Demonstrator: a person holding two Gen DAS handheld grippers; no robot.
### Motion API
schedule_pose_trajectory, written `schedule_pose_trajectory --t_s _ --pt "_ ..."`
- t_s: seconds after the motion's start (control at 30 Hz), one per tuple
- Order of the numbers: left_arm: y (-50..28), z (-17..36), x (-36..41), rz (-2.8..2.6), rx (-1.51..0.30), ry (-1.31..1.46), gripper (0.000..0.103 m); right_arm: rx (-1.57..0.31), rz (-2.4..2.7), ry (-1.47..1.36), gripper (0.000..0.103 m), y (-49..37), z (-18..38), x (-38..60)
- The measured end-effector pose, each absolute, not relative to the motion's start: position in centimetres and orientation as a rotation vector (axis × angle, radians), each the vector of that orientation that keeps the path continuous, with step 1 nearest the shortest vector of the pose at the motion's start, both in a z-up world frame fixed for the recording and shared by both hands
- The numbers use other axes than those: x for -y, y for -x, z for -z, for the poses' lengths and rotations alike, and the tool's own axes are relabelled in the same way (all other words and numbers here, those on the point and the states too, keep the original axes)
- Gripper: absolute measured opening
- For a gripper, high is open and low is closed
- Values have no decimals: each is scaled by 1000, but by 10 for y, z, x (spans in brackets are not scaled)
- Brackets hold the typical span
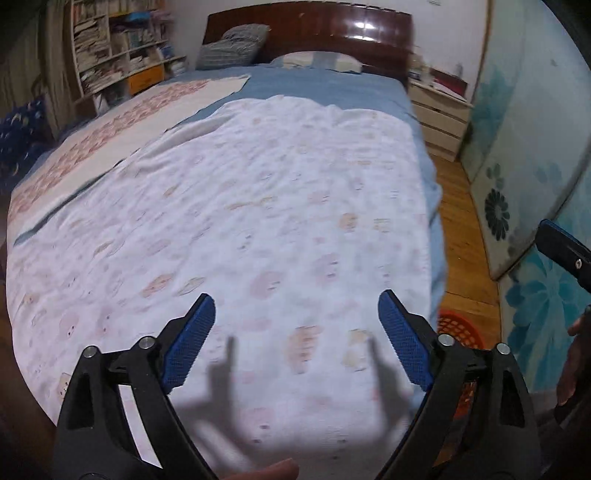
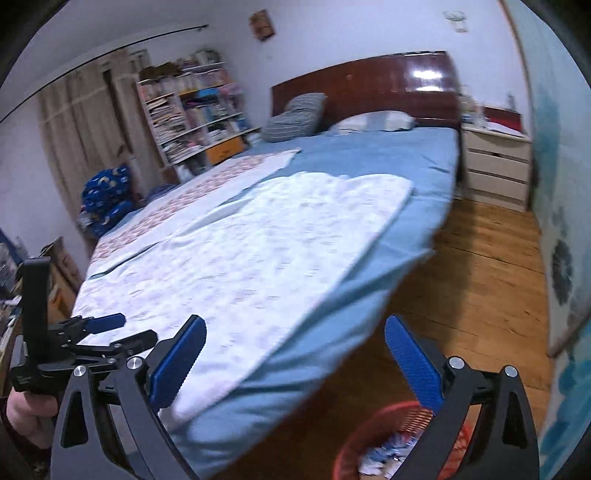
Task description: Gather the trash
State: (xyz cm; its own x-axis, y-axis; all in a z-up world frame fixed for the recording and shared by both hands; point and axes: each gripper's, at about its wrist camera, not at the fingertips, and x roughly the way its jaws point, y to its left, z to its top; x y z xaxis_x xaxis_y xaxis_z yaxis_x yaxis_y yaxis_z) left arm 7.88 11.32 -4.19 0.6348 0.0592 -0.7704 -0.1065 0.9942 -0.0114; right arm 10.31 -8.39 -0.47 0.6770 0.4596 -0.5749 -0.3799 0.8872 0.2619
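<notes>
A red plastic trash basket stands on the wooden floor by the foot corner of the bed, with crumpled white and blue trash inside. Its rim also shows in the left wrist view. My right gripper is open and empty, above the bed corner and the basket. My left gripper is open and empty over the white patterned blanket. The left gripper also shows at the left of the right wrist view. No loose trash shows on the bed.
The bed has a blue sheet, pillows and a dark wooden headboard. A white nightstand stands at the back right, a bookshelf at the back left. A floral wardrobe lines the right side across a strip of wooden floor.
</notes>
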Motion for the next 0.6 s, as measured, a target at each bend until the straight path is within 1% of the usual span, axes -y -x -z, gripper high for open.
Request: schedule_pose_trajectory --t_s 0.23,0.6 --pt "-80 41 -117 -88 -842 49 94 -697 -499 -68 96 -107 8 51" --pt "-74 41 -106 -67 -825 33 95 -703 -488 -96 96 -110 16 62"
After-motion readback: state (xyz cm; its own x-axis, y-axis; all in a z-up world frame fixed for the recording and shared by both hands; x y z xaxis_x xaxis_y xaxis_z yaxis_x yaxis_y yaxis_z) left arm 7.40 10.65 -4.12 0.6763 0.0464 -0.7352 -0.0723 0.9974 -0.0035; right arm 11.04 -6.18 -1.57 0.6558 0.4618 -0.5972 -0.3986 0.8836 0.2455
